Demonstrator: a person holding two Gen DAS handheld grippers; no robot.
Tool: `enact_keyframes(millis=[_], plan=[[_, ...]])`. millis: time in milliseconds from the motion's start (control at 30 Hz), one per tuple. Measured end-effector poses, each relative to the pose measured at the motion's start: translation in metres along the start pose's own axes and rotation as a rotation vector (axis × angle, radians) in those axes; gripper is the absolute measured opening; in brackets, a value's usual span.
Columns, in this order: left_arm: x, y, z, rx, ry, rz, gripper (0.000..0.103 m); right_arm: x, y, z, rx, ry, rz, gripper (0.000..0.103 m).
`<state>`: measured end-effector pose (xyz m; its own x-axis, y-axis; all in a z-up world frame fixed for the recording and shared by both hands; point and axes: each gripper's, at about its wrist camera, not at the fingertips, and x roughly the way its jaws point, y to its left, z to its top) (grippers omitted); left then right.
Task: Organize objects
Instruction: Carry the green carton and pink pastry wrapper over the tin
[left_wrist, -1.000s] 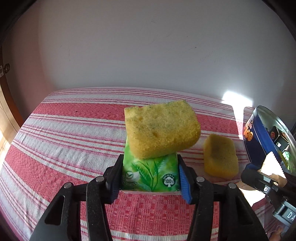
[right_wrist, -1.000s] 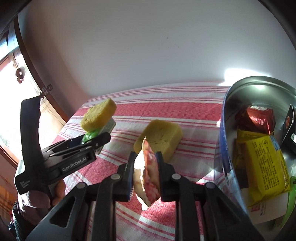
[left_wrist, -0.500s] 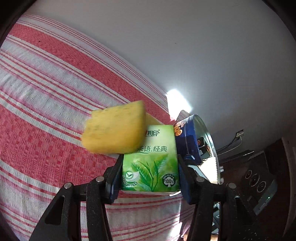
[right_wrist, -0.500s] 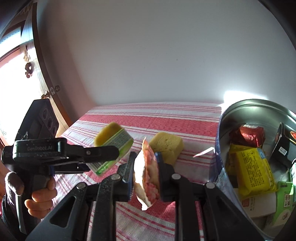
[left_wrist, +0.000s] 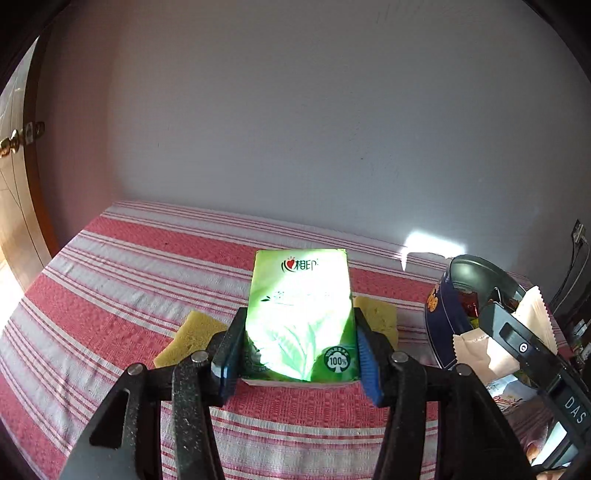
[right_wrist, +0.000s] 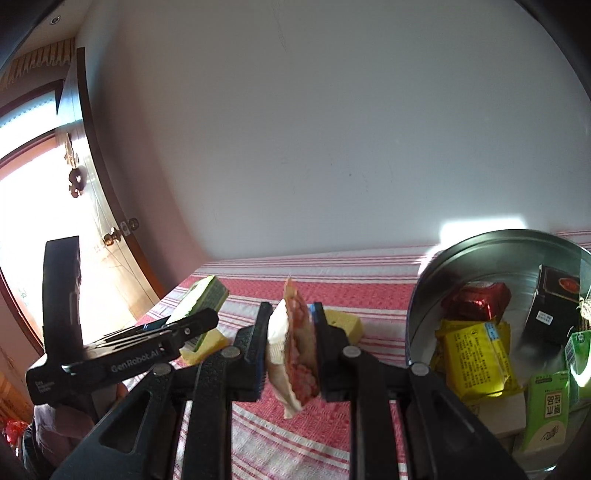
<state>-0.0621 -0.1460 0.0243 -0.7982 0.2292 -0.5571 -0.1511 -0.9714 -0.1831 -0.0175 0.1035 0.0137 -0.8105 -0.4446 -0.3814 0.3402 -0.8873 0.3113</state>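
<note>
My left gripper (left_wrist: 297, 350) is shut on a green tissue pack (left_wrist: 301, 314) and holds it above the red striped cloth (left_wrist: 110, 280); the pack also shows in the right wrist view (right_wrist: 201, 301). Two yellow sponges lie on the cloth behind it, one to the left (left_wrist: 190, 341) and one to the right (left_wrist: 378, 319). My right gripper (right_wrist: 290, 341) is shut on a red and white snack packet (right_wrist: 297, 350), held on edge above the cloth, left of the round blue tin (right_wrist: 491, 254).
The tin (left_wrist: 439, 321) stands at the right and holds a red foil packet (right_wrist: 476, 301), a yellow packet (right_wrist: 476, 358), a black box (right_wrist: 554, 306) and green packs (right_wrist: 546, 410). A white wall is behind the table. A door is at the left.
The yellow sponge that lay on top of the tissue pack has slid off and now lies on the cloth at the left. Both grippers have risen and kept their hold.
</note>
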Motion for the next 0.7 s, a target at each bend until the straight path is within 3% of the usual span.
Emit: enact_keyframes(millis=[233, 700], plan=[[-0.007, -0.048, -0.003, 0.126, -0.066, 0.005, 0.055, -0.032, 0.006, -0.008, -0.002, -0.07, -0.094, 0.02], [-0.023, -0.14, -0.019, 0.243, -0.098, -0.015, 0.055, -0.116, -0.048, 0.017, 0.026, -0.189, -0.287, 0.02]])
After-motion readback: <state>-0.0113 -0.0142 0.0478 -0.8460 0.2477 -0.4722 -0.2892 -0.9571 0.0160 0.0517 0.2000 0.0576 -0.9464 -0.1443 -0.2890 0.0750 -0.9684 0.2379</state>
